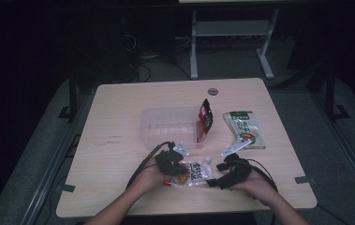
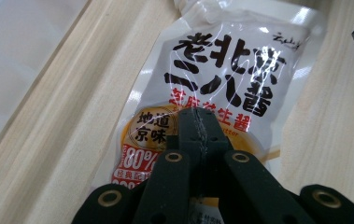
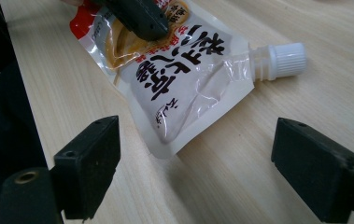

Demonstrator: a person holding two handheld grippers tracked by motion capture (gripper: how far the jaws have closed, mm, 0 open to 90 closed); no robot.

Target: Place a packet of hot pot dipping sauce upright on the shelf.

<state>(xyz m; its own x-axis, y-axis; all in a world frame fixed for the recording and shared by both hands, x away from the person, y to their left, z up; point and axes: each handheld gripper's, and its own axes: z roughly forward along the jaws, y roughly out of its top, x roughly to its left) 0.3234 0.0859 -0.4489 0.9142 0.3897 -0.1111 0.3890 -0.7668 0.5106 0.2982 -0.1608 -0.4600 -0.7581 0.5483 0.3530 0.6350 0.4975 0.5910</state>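
Left gripper (image 2: 198, 122): jaws together, pressed down on the sauce pouch (image 2: 221, 79). Sauce pouch: flat on bench (image 1: 119, 140), white cap (image 3: 284, 59) ahead of right gripper (image 3: 195, 161). Right gripper: jaws wide apart, just short of the pouch's corner, holding nothing.

White sauce pouch (image 2: 221, 93), black "老北京二八酱", "地道京味" seal, red "80%"
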